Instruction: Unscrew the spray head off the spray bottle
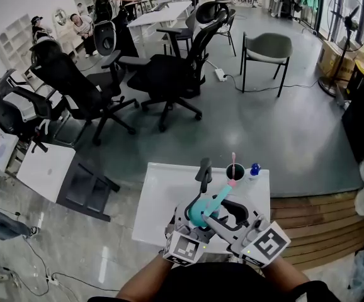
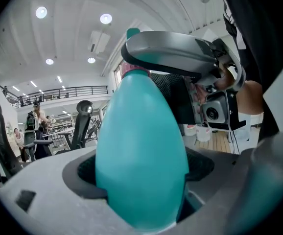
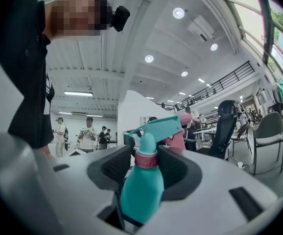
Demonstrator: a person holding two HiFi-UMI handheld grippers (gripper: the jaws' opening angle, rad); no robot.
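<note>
L gripper [image 2: 142, 180] clamps teal spray bottle [image 2: 141, 141] by its body; R gripper [image 3: 145, 166] jaws apart either side of pink collar [image 3: 146, 159], under spray head [image 3: 157, 127].

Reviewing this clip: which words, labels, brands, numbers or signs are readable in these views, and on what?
None is readable.
On the teal plastic spray bottle: no label or print shows.
On the black-and-white square markers: patterns only, no letters or digits.
On the person's black shirt: white marks, too blurred to read.
</note>
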